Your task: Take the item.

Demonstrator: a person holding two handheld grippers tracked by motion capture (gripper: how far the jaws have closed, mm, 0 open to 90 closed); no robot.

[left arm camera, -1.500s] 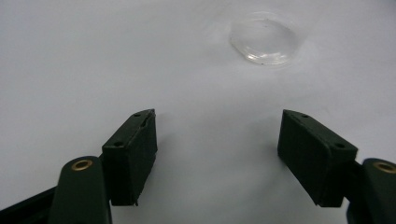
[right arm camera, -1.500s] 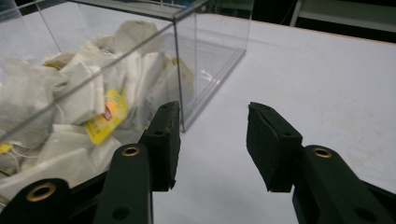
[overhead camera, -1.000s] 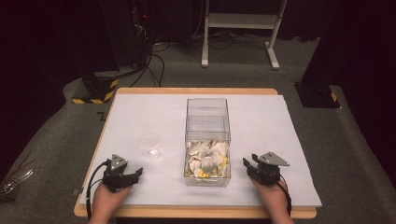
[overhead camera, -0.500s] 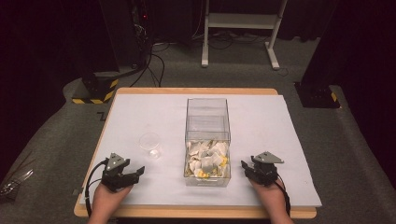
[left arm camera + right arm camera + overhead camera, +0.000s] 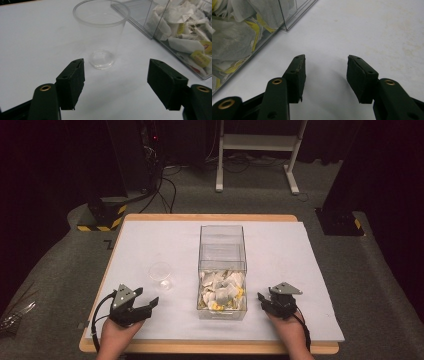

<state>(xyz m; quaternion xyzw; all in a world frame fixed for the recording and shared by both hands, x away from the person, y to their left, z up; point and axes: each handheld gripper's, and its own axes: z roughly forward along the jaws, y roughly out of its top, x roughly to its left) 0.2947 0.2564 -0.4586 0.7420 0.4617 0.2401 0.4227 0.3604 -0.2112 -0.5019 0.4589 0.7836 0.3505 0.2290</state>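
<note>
- While both hands are resting near the front edge of the worktop (image 5: pixel 310 250), the left gripper (image 5: pixel 148 304) is pointing at the clear plastic cup (image 5: pixel 160 275), its jaws standing wide apart with nothing between them.
- The cup (image 5: pixel 102 32) is standing upright and empty, near the left gripper and apart from its pads, left of the clear box (image 5: pixel 222 270).
- The box is sitting mid-worktop, reaching toward the front edge; its near part is holding a heap of tea bags (image 5: pixel 221 290), white with yellow tags.
- The right gripper (image 5: pixel 262 299) is lying just right of the box's front corner; its jaws have just been opening and are standing partly apart over bare worktop, gripping nothing.
- In the right gripper view, the box wall (image 5: pixel 262 30) is lying left of the jaws, not touching them.
</note>
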